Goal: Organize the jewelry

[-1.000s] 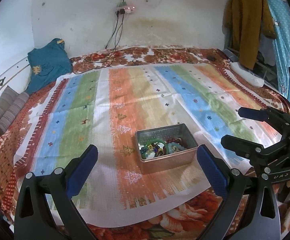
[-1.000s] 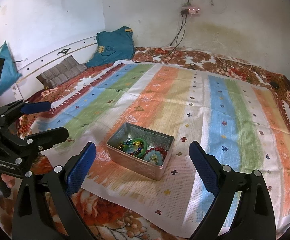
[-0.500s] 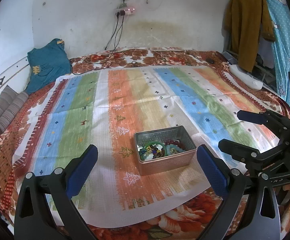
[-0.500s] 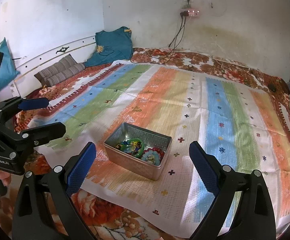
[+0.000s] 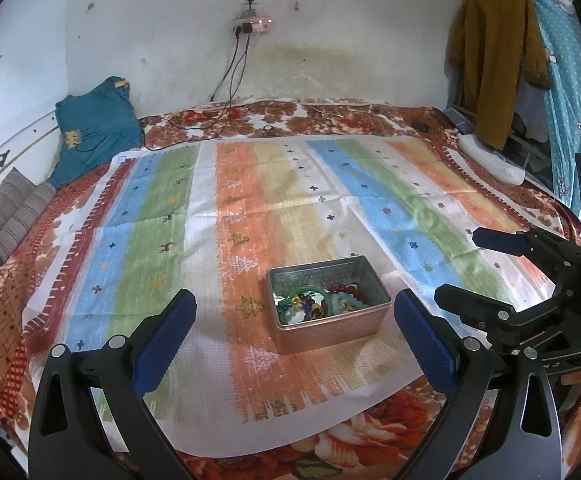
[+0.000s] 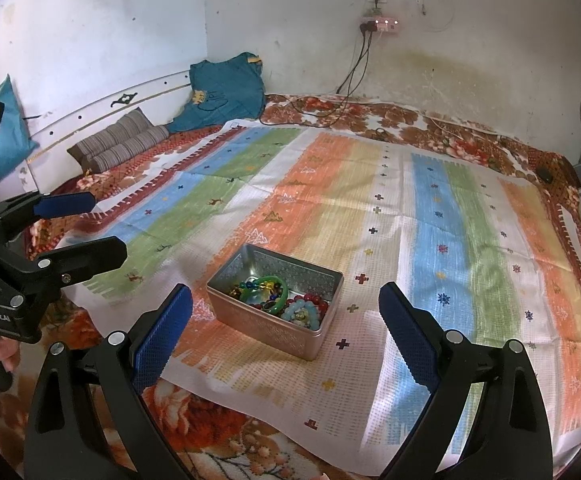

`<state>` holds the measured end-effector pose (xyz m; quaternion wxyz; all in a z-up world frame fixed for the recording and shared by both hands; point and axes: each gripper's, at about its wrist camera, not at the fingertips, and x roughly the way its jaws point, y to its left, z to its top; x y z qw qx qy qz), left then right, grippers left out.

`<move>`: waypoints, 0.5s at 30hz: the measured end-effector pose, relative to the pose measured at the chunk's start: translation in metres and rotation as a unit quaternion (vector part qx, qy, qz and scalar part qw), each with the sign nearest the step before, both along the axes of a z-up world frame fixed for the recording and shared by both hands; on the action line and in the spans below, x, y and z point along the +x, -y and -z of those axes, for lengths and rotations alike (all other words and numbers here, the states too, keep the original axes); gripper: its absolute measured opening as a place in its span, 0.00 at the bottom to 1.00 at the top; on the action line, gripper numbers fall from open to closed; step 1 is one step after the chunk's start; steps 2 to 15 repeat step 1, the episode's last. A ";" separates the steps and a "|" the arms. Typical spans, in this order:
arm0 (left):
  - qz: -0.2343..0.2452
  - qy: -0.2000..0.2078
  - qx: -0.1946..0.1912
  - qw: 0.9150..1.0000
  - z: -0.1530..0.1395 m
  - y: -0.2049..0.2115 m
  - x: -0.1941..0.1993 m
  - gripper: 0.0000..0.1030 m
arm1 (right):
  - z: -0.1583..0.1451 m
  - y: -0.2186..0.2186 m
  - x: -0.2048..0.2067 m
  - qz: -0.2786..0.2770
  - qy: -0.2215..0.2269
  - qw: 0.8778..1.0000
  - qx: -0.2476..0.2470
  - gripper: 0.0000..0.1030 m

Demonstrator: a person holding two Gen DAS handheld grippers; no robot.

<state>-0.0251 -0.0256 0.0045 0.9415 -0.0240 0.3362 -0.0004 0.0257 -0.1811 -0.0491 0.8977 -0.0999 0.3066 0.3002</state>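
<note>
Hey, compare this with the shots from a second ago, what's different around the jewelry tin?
Very little. Both claws drifted slightly: the view has shifted a touch, so the metal tin sits marginally differently in frame. Nothing was taken hold of or let go. The left claw and right claw stay wide open and empty, short of the tin. The bracelets and beads still lie inside it, on the striped cloth.

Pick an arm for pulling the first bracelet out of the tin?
Right, marginally. In its own view the tin lies between its open jaws with the green bangle exposed. The left gripper is also open and frames the tin.
</note>
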 end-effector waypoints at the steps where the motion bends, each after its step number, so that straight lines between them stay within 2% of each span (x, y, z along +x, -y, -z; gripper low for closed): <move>1: 0.000 0.000 0.001 1.000 0.000 0.001 0.001 0.94 | 0.000 0.000 0.000 0.000 0.000 1.000 0.000 0.92; 15: 0.000 0.000 0.001 1.000 0.000 0.001 0.001 0.94 | 0.000 0.000 0.000 0.000 0.000 1.000 0.000 0.92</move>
